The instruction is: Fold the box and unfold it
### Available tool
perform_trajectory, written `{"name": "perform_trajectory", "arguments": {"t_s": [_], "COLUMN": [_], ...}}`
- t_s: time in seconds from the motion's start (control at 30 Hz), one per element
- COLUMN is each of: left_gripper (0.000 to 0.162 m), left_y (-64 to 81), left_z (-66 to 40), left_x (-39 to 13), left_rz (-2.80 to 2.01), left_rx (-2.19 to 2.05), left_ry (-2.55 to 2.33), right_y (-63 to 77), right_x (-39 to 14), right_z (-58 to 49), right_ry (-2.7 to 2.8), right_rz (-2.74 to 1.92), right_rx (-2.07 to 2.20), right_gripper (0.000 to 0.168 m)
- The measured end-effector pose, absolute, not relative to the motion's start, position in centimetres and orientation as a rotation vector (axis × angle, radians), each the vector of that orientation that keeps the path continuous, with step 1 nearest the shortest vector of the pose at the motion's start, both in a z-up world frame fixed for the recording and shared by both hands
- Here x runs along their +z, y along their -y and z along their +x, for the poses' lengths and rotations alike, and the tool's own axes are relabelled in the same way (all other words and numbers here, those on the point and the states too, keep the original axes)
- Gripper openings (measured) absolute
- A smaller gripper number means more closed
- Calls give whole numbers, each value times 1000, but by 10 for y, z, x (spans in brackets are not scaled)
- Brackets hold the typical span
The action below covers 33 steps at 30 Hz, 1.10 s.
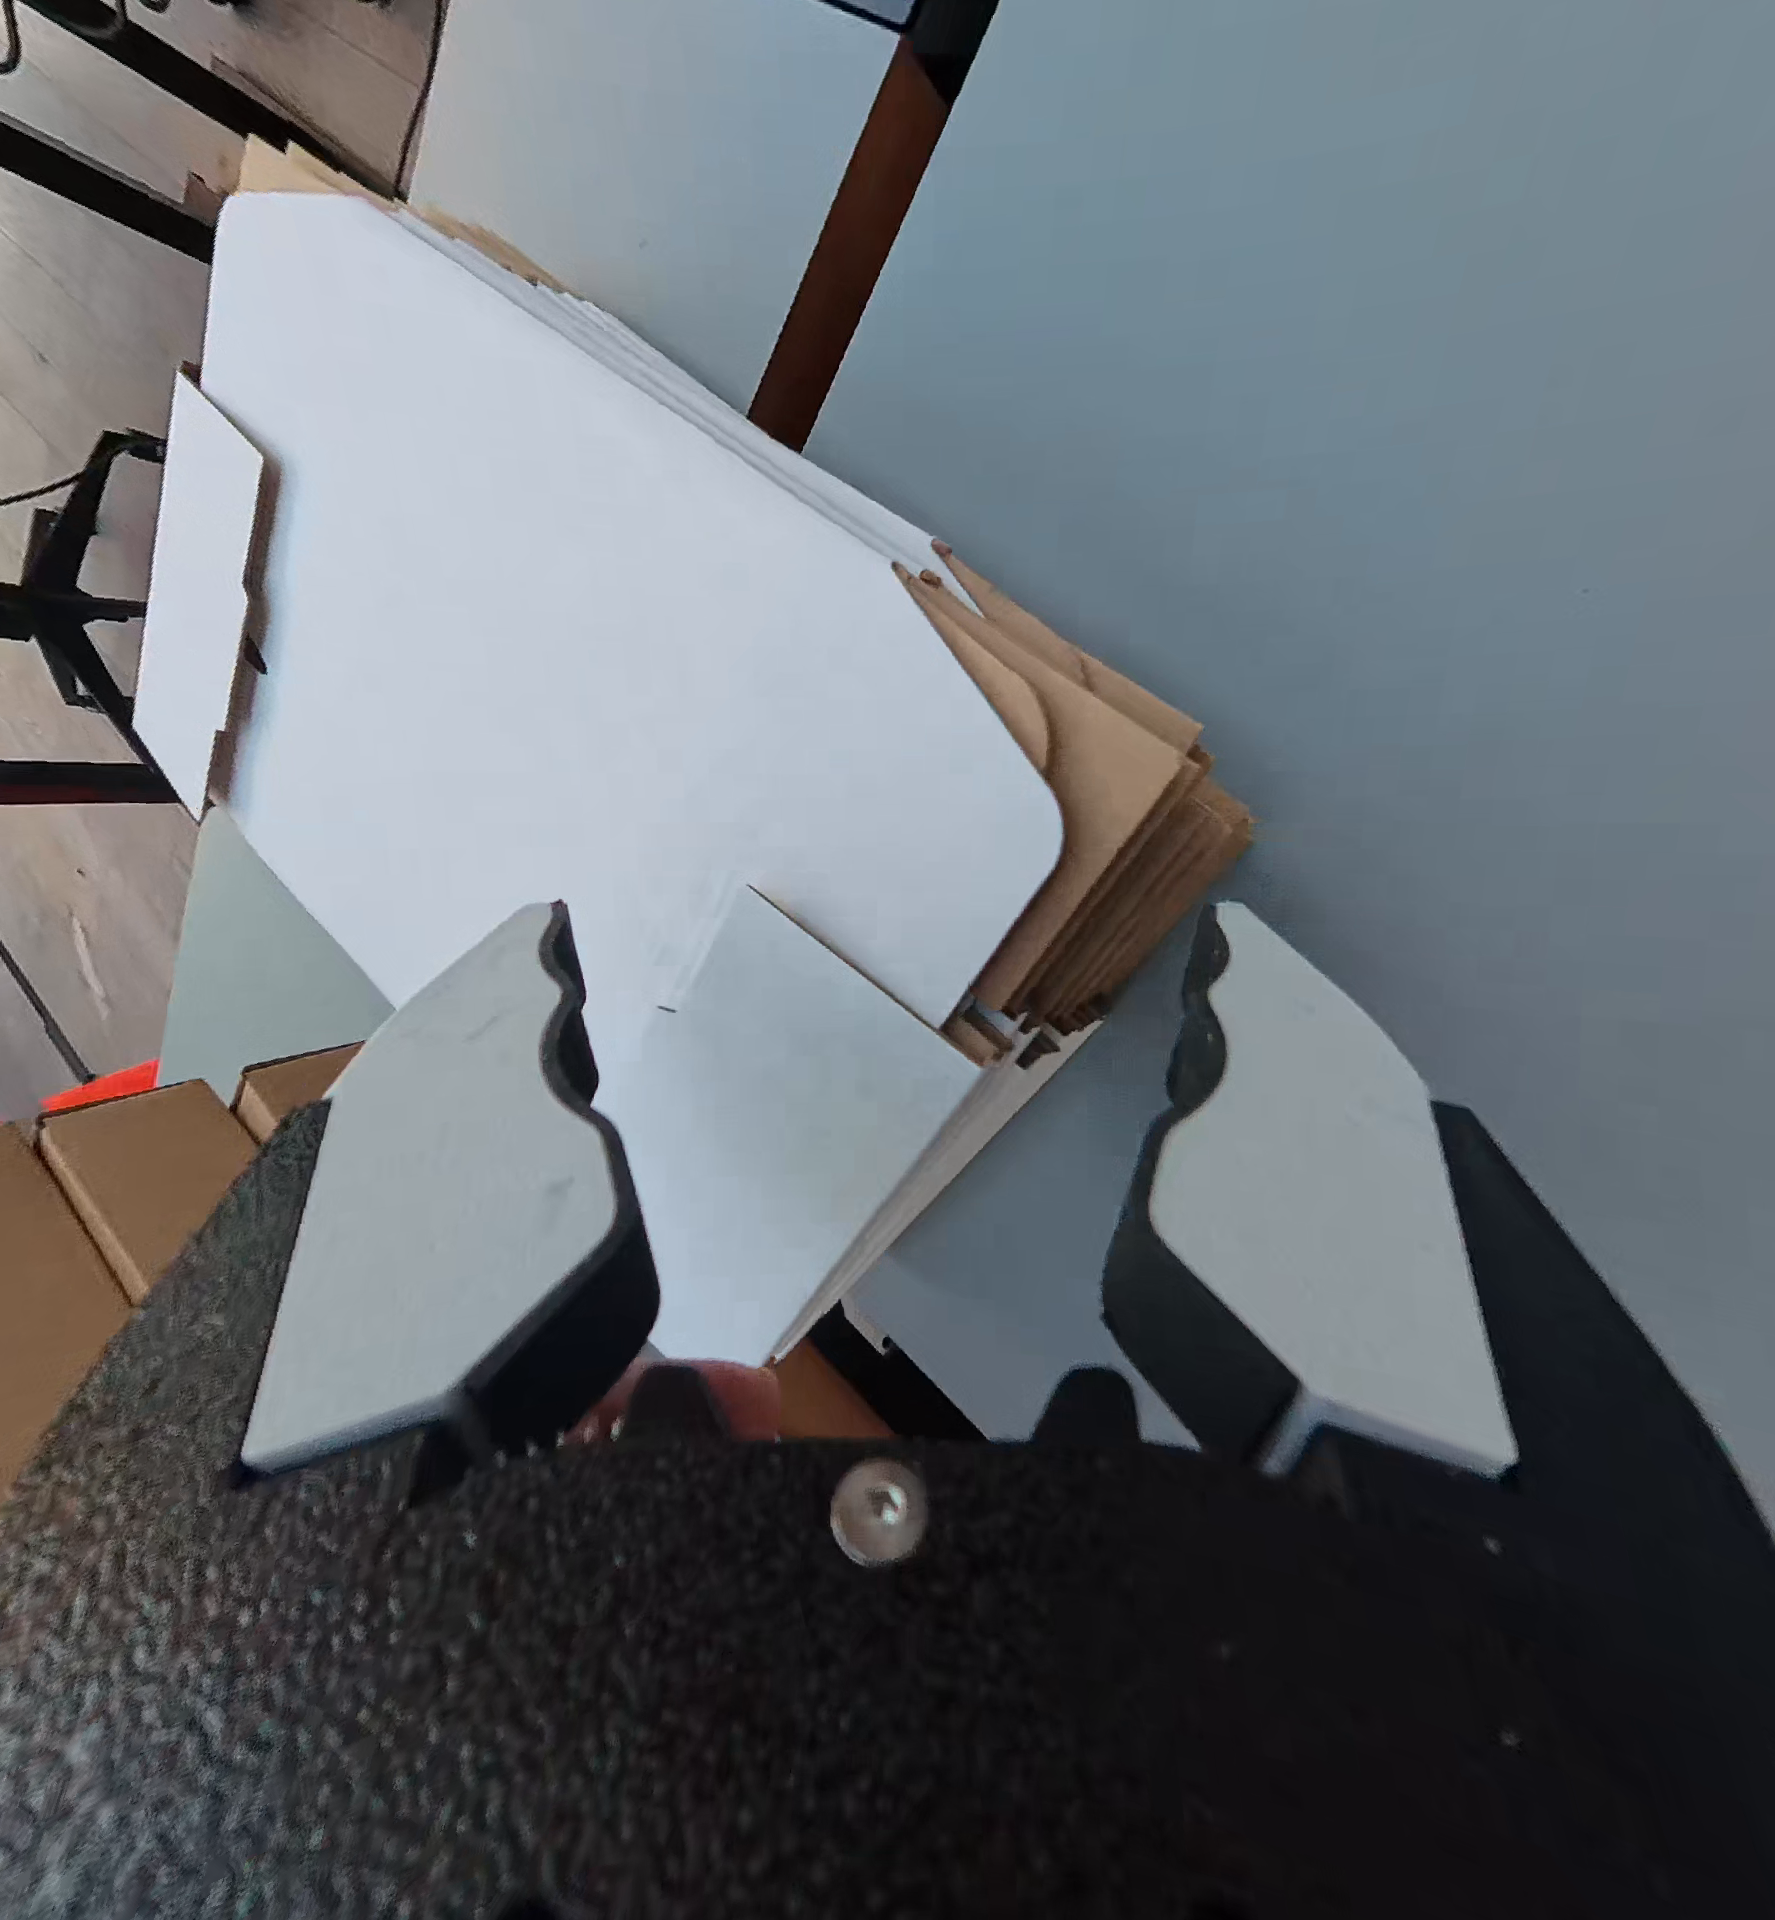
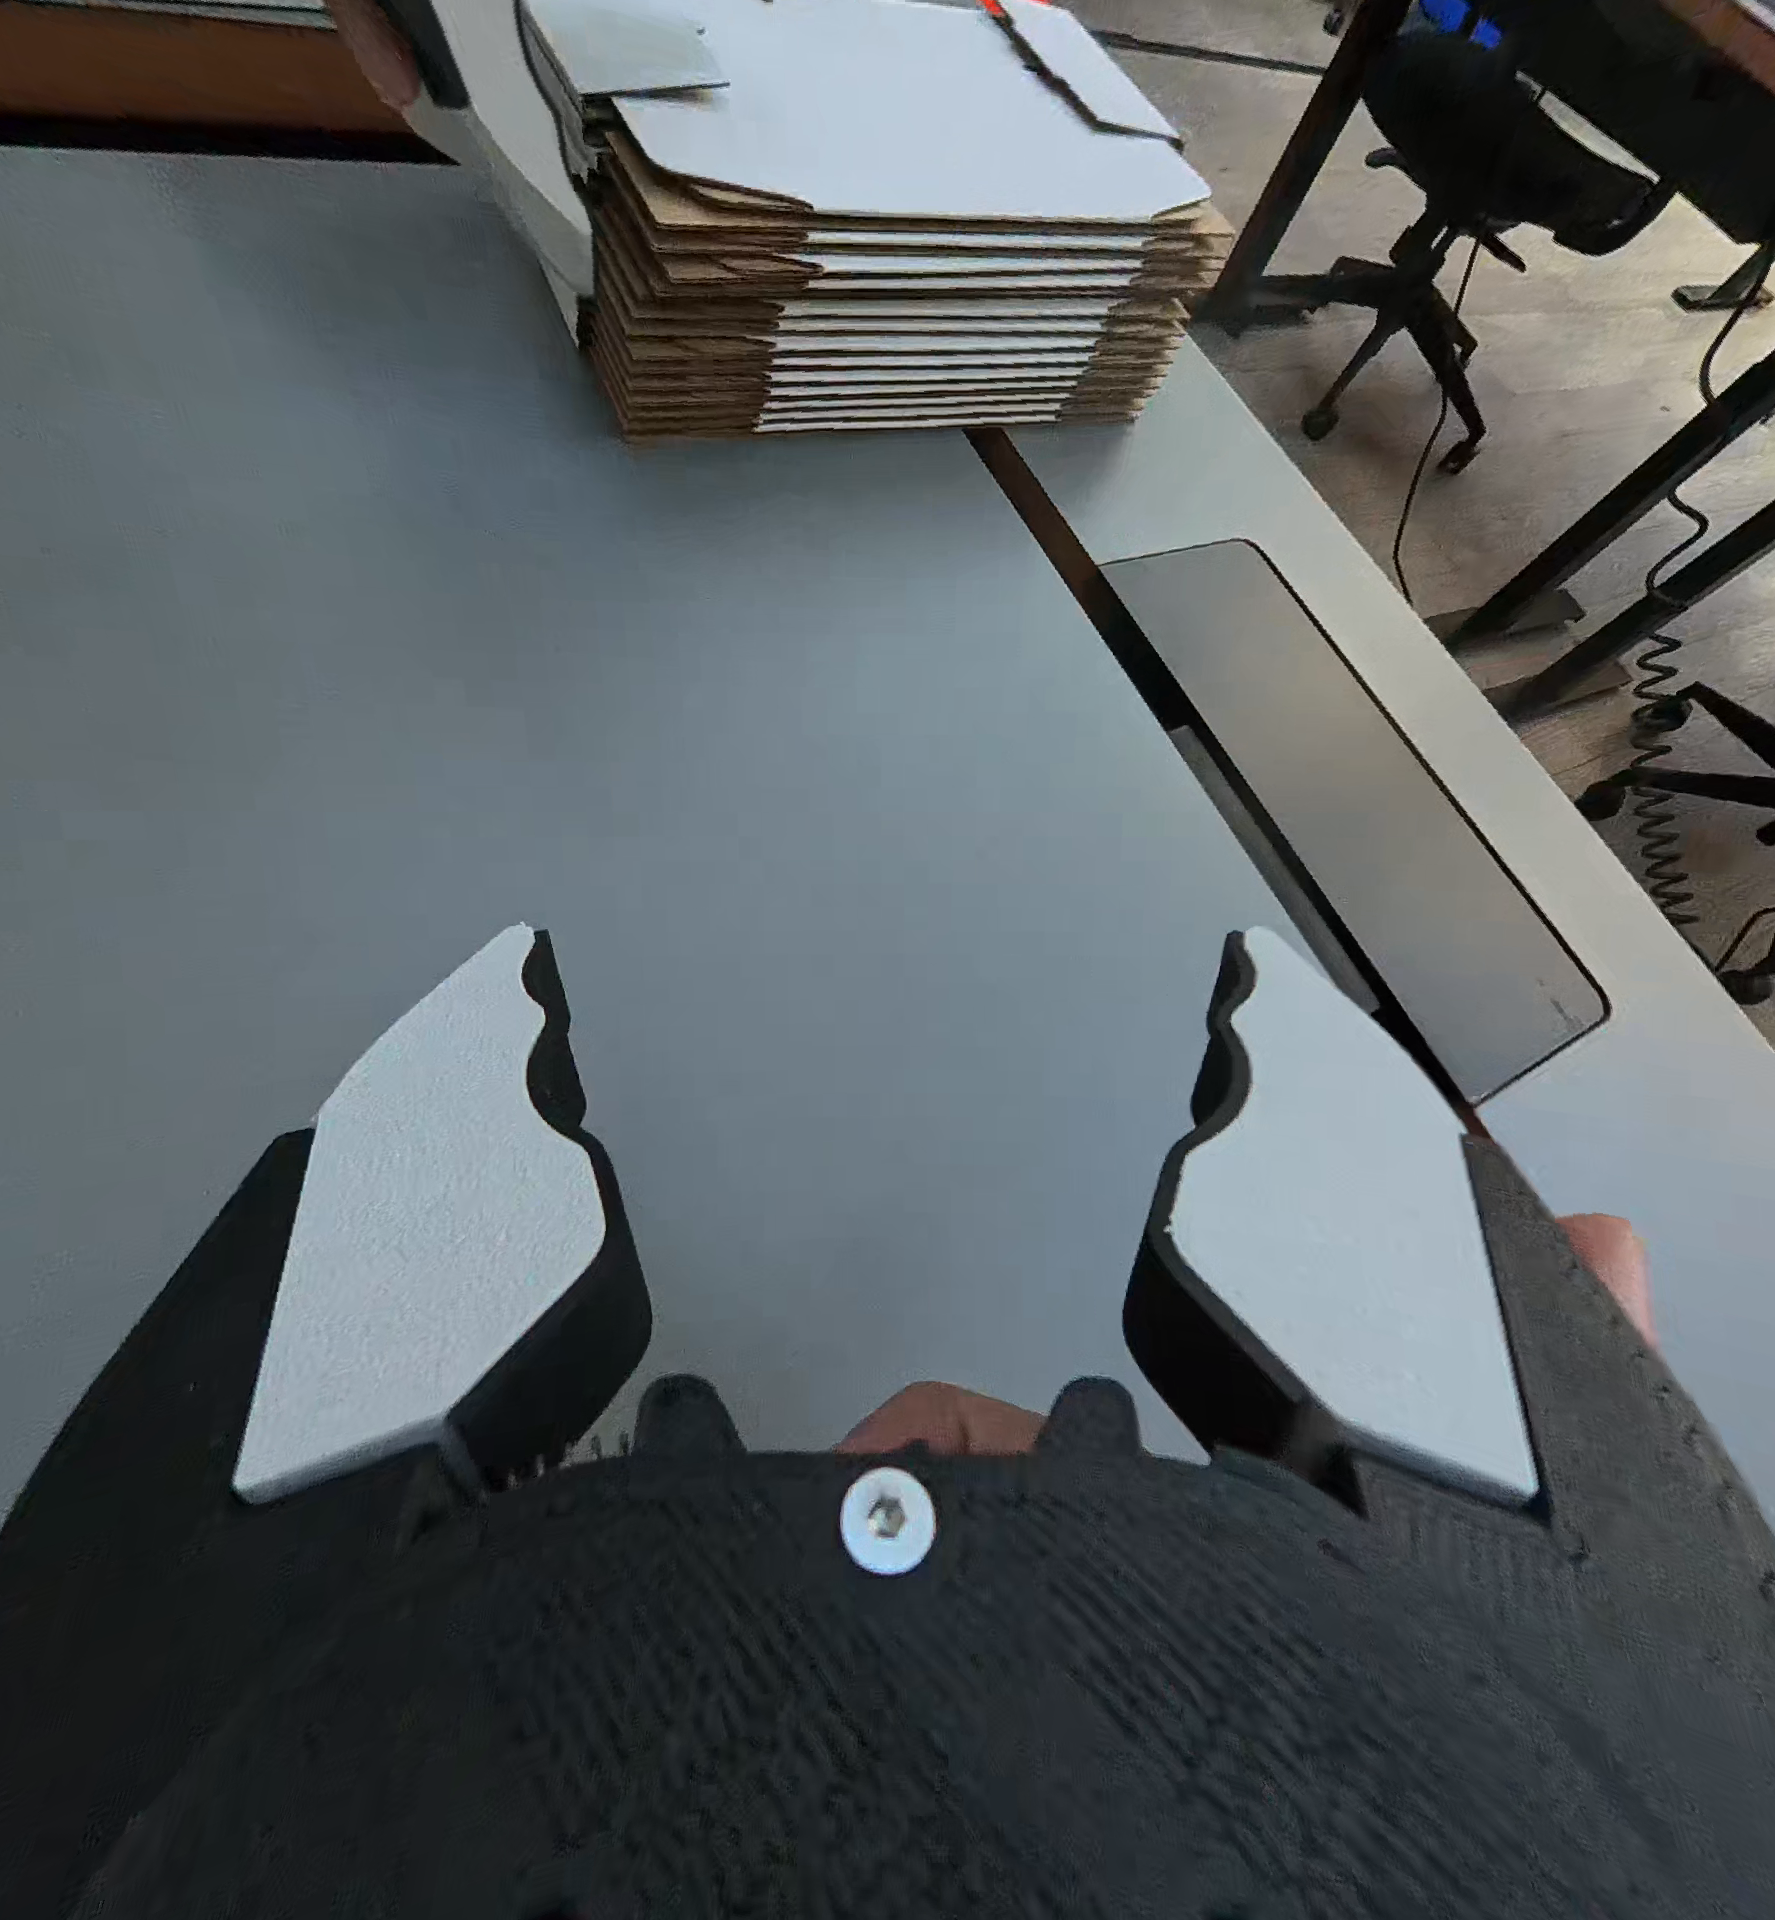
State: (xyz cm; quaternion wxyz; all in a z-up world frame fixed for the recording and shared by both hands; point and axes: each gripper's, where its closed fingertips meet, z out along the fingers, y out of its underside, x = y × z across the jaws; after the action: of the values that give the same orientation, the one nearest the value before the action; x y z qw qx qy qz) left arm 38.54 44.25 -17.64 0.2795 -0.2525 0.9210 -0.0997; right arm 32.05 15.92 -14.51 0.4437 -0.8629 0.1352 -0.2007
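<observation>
A tall stack of flat cardboard box blanks [image 2: 893,312], white on top with brown edges, stands at the far side of the grey table [image 2: 550,675]. In the left wrist view the top white blank [image 1: 571,623] fills the middle. My left gripper [image 1: 888,914] is open at the stack's near corner. A white flap [image 1: 789,1101] of the top blank lies between its fingers, nearer the left finger [image 1: 467,1174]; nothing is clamped. My right gripper [image 2: 885,935] is open and empty above bare table, well short of the stack.
Brown folded boxes [image 1: 83,1195] sit beside the table at the lower left of the left wrist view. A second grey table with a metal cable lid [image 2: 1382,810] adjoins on the right. Office chairs [image 2: 1465,208] and desk legs stand beyond on the wooden floor.
</observation>
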Motion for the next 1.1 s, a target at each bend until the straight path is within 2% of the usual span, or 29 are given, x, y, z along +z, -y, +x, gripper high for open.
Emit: {"name": "perform_trajectory", "arguments": {"t_s": [0.07, 0.2, 0.33, 0.37, 0.5, 0.63, 0.73, 0.9, 1.03, 1.1], "left_gripper": [102, 104, 86, 81, 79, 43, 8, 6, 5, 5], "left_y": [-442, -434, -420, -416, -414, -432, -437, -425, -373, -332], "left_z": [384, 369, 341, 338, 339, 343, 344, 320, 276, 248], "left_x": [-188, -191, -183, -178, -157, -152, -150, -130, -81, -65], "left_rz": [-721, -690, -507, -448, -240, -58, -38, 18, 64, 49], "left_rx": [-289, -303, -282, -284, -120, 179, 253, 347, 305, 183], "left_ry": [-2531, -2553, -2548, -2501, -2162, -1879, -1734, -1549, -1410, -1403], "right_y": [-155, -146, -143, -143, -145, -145, -146, -140, -131, -122], "right_x": [-147, -152, -150, -149, -151, -147, -145, -137, -117, -107], "right_z": [324, 331, 333, 333, 330, 330, 328, 326, 319, 313], "right_ry": [-329, -355, -374, -369, -346, -332, -325, -301, -369, -434], "right_rz": [-2160, -2174, -2162, -2158, -2178, -2182, -2183, -2193, -2101, -2055], "right_rx": [-528, -541, -532, -530, -553, -590, -603, -665, -631, -625], "right_gripper": [117, 117, 117, 117, 117, 116, 115, 114, 111, 103]}}
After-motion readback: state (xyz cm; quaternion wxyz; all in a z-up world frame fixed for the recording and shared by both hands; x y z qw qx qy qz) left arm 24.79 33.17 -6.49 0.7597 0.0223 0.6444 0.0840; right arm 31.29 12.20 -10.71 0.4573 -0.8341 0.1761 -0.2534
